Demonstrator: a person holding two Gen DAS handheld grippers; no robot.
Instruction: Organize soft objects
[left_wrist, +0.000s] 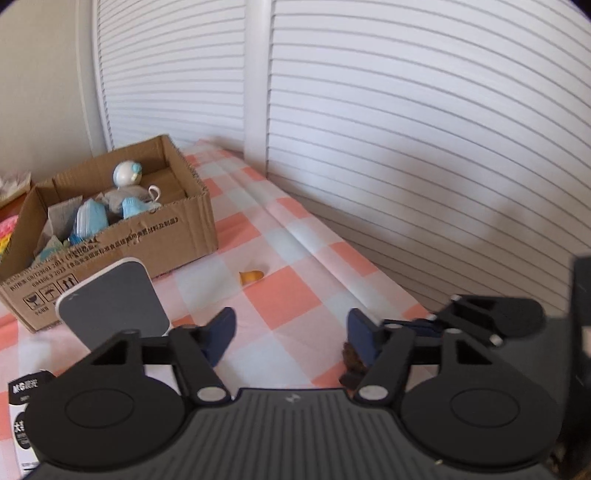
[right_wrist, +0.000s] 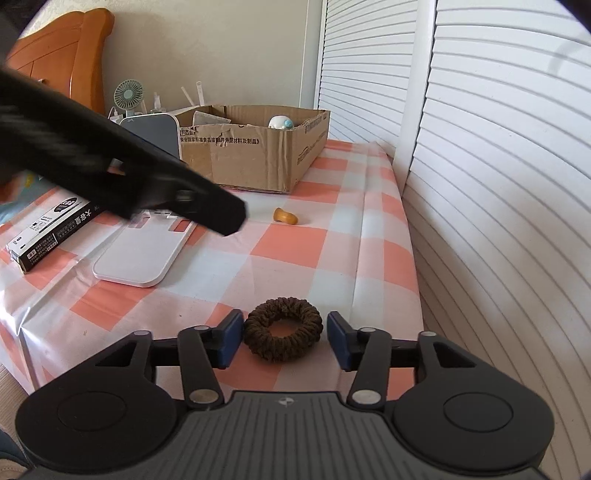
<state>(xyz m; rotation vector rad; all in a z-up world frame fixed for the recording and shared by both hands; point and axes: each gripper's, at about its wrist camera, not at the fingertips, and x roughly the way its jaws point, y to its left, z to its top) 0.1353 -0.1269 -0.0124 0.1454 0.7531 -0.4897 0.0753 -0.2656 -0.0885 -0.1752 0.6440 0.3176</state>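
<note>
A brown scrunchie (right_wrist: 283, 328) lies on the checked tablecloth between the fingers of my right gripper (right_wrist: 284, 339), which is open around it; whether the pads touch it is unclear. A bit of the scrunchie (left_wrist: 352, 360) shows in the left wrist view behind the right finger. My left gripper (left_wrist: 291, 338) is open and empty above the cloth; it appears as a dark blurred shape (right_wrist: 155, 184) in the right wrist view. A cardboard box (left_wrist: 166, 236) holds several soft toys and cloths, also seen in the right wrist view (right_wrist: 258, 155). A small orange piece (right_wrist: 285, 215) lies on the cloth (left_wrist: 252, 276).
A white stand with a grey panel (left_wrist: 114, 299) stands before the box, its base flat (right_wrist: 144, 251). A black-and-white carton (right_wrist: 51, 232) lies at the left. White louvred doors (right_wrist: 480, 184) run along the table's right edge. A small fan (right_wrist: 128, 94) stands behind.
</note>
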